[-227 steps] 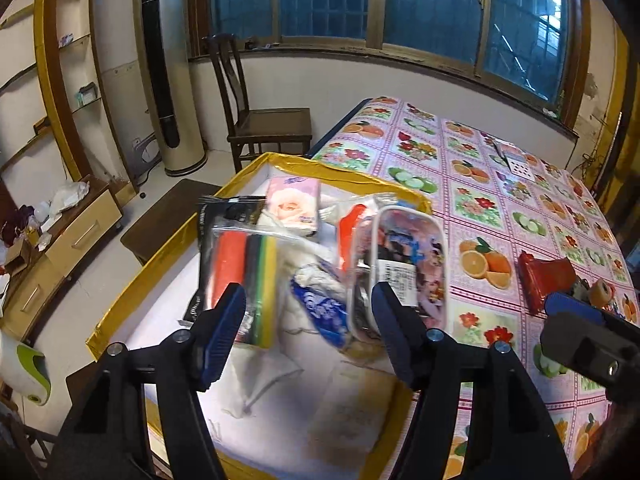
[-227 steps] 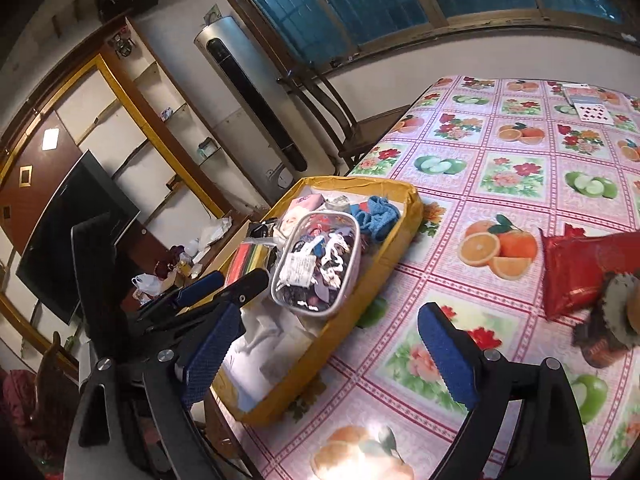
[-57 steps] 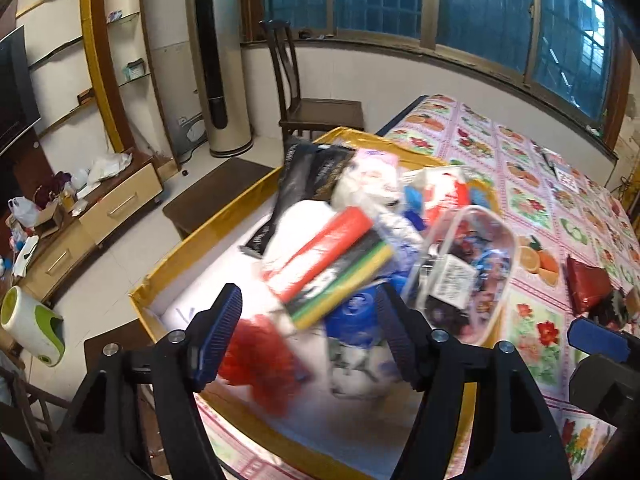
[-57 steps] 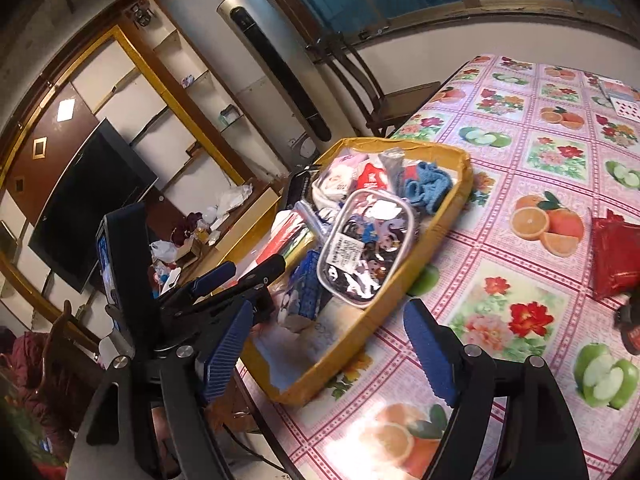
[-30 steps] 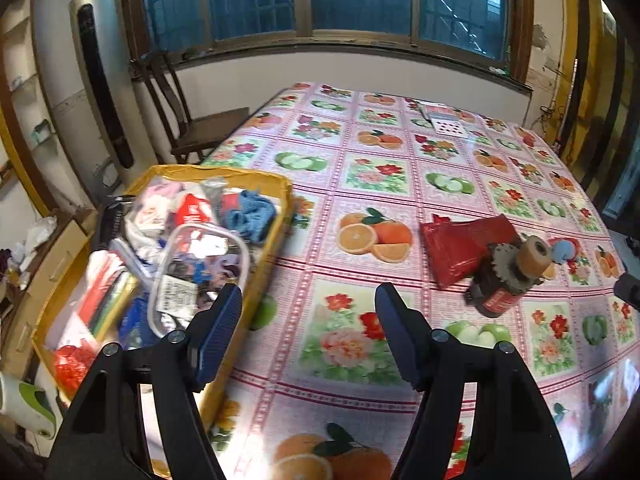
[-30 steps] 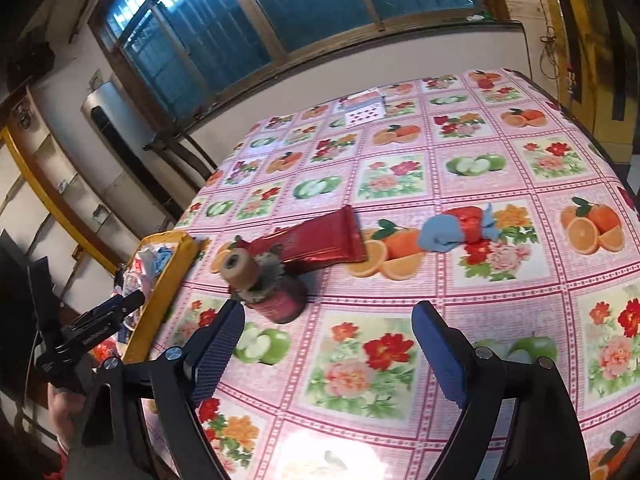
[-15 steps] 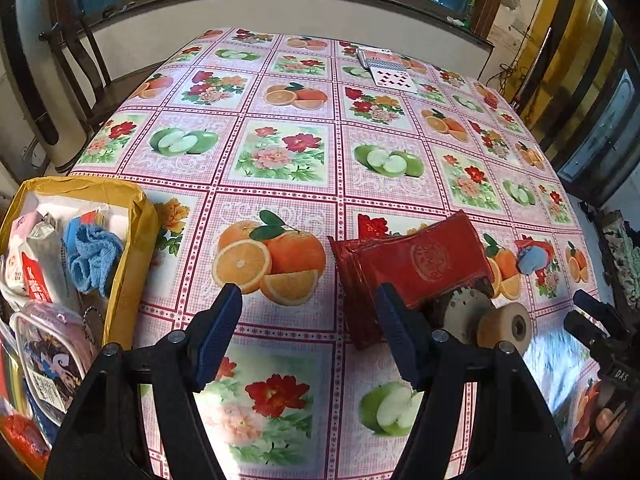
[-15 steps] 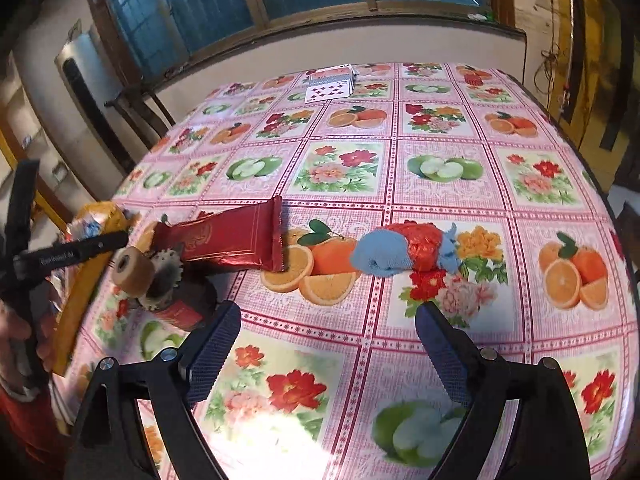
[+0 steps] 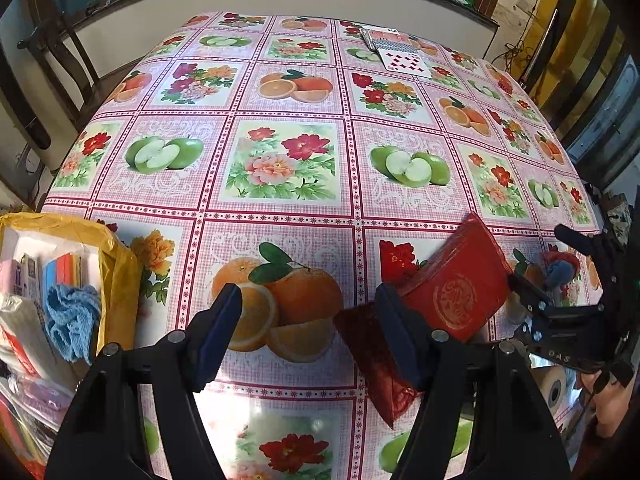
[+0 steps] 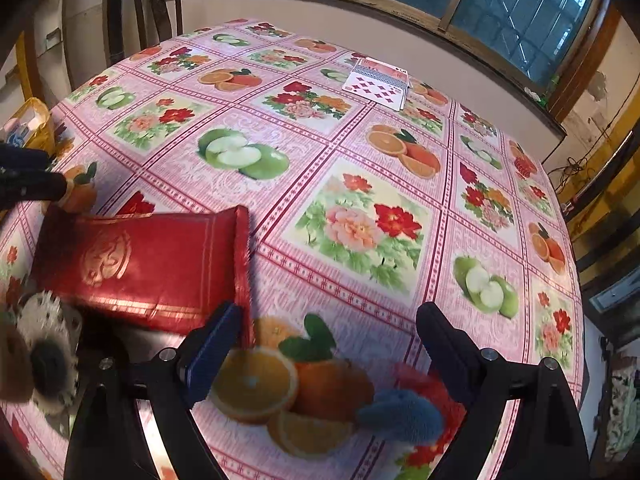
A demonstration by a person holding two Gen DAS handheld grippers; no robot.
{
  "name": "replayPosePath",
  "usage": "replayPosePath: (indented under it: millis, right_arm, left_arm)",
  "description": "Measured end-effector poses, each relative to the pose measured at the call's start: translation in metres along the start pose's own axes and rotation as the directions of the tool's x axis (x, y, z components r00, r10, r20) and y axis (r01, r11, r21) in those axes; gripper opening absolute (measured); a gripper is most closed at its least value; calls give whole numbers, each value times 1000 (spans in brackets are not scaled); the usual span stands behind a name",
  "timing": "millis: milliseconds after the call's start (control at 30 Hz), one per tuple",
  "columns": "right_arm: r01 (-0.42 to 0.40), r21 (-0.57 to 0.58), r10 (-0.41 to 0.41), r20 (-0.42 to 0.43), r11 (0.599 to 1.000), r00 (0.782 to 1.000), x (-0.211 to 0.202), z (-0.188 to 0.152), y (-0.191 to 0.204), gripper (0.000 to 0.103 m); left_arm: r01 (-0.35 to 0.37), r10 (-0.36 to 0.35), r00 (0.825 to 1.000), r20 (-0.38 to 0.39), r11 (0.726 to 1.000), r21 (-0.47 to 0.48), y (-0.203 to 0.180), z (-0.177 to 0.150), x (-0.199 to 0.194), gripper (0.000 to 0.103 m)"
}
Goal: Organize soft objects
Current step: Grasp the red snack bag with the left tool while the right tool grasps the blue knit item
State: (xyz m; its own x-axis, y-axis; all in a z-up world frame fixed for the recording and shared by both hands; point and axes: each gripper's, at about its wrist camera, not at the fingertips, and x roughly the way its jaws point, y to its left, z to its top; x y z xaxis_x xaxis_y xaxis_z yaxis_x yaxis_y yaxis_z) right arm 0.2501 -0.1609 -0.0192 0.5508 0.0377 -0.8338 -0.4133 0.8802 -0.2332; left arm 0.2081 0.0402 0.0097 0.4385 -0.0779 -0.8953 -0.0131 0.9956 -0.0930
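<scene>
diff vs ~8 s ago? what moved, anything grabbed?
Both hand-held grippers swung away from the yellow box toward the loose items on the table: the left hand-held gripper now faces the red packet, and the right hand-held gripper is over the blue-and-red soft toy. Both remain open and empty. Playing cards unchanged.

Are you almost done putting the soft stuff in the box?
Partly. The yellow box already holds a blue cloth and packets. Nothing is in hand: the left claw and right claw are both open and empty. Left on the table: the red packet and the small blue-and-red soft toy, which sits just under the right claw.
</scene>
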Motion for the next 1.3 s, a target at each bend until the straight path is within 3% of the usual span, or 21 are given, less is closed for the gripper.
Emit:
replayPosePath:
  millis: [200, 267, 367, 433, 633, 900, 967, 1067, 1233, 1300]
  right_arm:
    - [-206, 101, 208, -9, 973, 978, 23, 42, -9, 91]
    - [-247, 111, 248, 5, 963, 969, 10, 38, -16, 93]
    - [-339, 146, 349, -54, 929, 935, 5, 15, -27, 94]
    - [-363, 146, 374, -61, 920, 925, 3, 2, -28, 94]
    - [-341, 95, 350, -103, 935, 931, 20, 4, -14, 98]
    - [-432, 138, 441, -40, 891, 897, 33, 56, 13, 97]
    - [-455, 158, 462, -5, 876, 887, 23, 51, 6, 97]
    - [-450, 191, 452, 31, 873, 891, 5, 34, -12, 97]
    - [-453, 281, 439, 114, 846, 891, -31, -5, -57, 97]
    - [-442, 312, 421, 134, 841, 897, -43, -20, -75, 97]
  left_arm:
    - [-3, 3, 1000, -20, 1000, 10, 4, 10, 7, 68]
    - [5, -5, 1000, -26, 1000, 3, 7, 11, 7, 68]
    - [31, -32, 999, -24, 999, -15, 13, 12, 4, 68]
    - [26, -26, 999, -21, 1000, -2, 11, 13, 5, 68]
    - [33, -32, 998, -50, 999, 29, 6, 9, 12, 68]
    - [20, -19, 998, -65, 1000, 5, 14, 11, 11, 68]
    - [44, -44, 996, -72, 999, -4, 15, 11, 10, 68]
    - [75, -76, 994, -77, 997, -8, 6, 12, 11, 70]
    - [144, -134, 984, -115, 986, 87, -29, 11, 21, 71]
    - [140, -123, 981, -148, 984, 113, -40, 11, 29, 71]
